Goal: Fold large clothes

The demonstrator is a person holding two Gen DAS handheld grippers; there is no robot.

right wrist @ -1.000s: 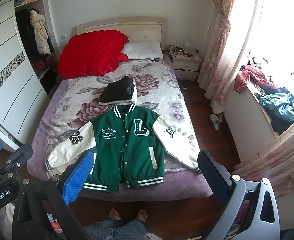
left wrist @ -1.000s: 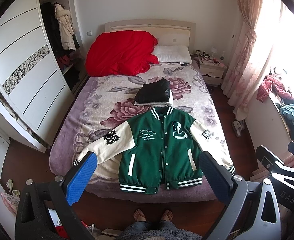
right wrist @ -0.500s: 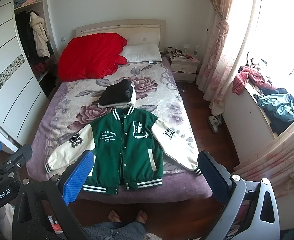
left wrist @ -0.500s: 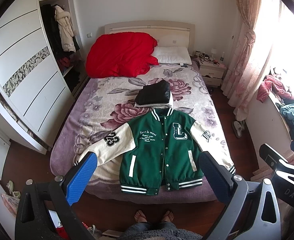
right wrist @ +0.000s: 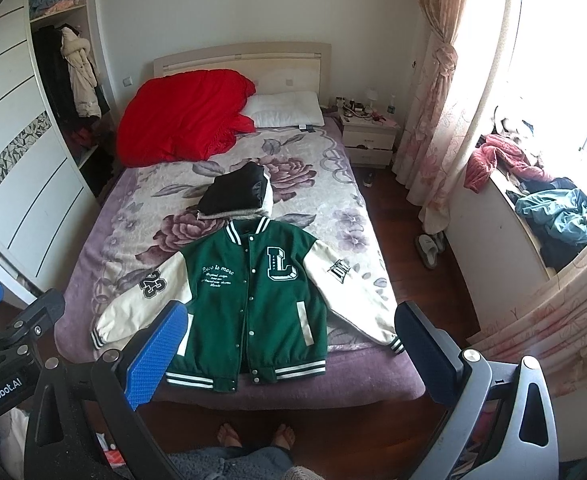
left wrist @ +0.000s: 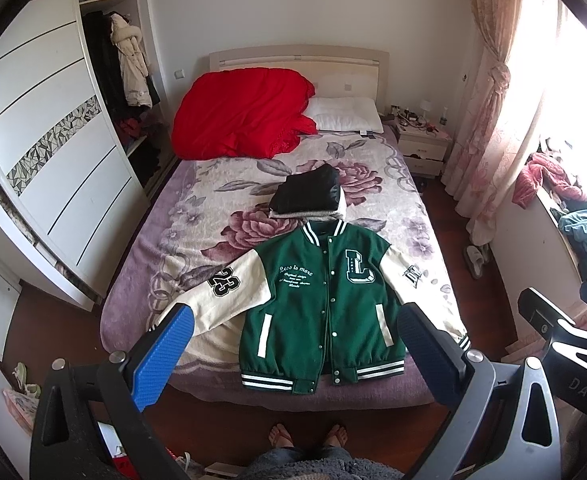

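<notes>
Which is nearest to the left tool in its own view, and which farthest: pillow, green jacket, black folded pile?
1. Green jacket, at the bed's foot, just beyond the left tool.
2. Black folded pile, mid-bed.
3. Pillow, at the headboard.

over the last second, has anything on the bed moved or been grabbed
Nothing was grabbed or let go. Both cameras drifted slightly, so the view shifted a little. The green varsity jacket with cream sleeves stays spread flat at the bed's foot, the folded black garment above its collar, and the left gripper and right gripper stay open and empty.
</notes>
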